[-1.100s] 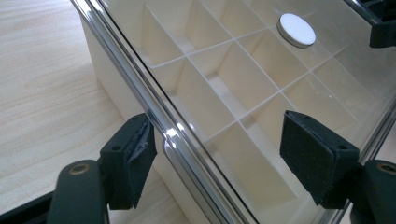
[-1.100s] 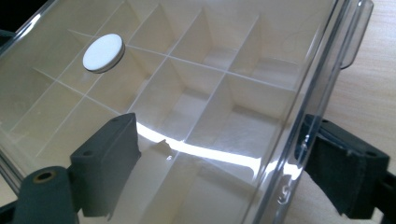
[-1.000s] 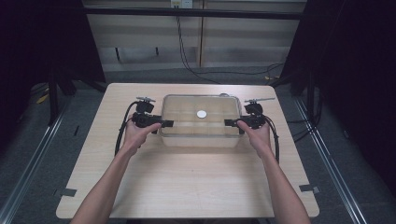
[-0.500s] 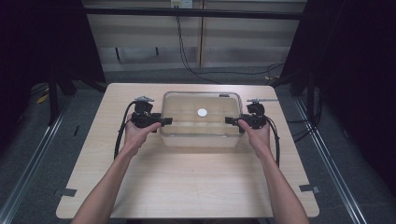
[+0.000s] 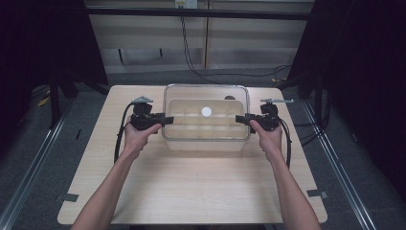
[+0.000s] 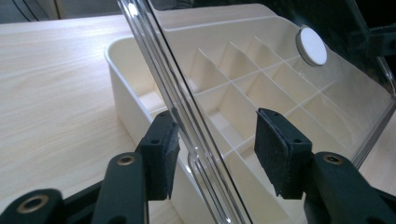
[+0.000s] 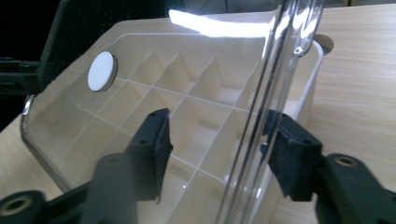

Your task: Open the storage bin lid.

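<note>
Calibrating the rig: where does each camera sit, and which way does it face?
High view: above the person's side, looking forward and down on the table; both forearms and hands, left claw and right claw at the lid.
Left gripper view: on the left claw, looking along its jaws, which straddle the lid's edge over the box.
Right gripper view: on the right claw, facing the opposite way.
Shared: all three show the lid's white disc.

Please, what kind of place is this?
Probably a lab recording station: a bare wooden table among dark curtains, with cables on the floor behind it. On the table stands a divided organizer box.
</note>
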Demonstrator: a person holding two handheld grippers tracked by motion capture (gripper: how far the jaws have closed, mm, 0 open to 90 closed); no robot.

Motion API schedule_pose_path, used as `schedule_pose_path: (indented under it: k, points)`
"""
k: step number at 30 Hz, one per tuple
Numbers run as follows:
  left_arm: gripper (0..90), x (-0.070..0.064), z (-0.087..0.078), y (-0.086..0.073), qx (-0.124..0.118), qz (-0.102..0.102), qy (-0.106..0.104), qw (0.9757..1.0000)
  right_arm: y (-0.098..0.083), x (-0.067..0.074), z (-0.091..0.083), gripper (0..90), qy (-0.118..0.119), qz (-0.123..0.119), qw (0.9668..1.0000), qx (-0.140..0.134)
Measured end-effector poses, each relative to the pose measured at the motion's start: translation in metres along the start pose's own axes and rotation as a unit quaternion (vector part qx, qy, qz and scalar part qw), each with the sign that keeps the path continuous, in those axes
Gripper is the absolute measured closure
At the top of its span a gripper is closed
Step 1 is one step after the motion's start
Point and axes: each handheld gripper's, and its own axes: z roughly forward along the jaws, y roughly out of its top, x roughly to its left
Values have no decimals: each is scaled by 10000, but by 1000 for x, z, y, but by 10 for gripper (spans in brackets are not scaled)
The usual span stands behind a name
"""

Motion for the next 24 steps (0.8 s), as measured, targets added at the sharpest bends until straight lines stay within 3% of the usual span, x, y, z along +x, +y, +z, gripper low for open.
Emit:
schedule_pose_path:
  k: [9, 15, 24]
  points:
    - [559, -4, -12, 1, -140, 161, 5, 9998, -1, 0, -8, 537, 119, 83, 9997, -173]
    - [595, -6, -17, 1, -226, 139, 15, 9996, 2, 4, -17, 599, 211, 73, 9991, -370]
    - [634, -10, -26, 3, -330, 239, -5, 9992, 3, 8, -25, 632, 262, 69, 9986, -464]
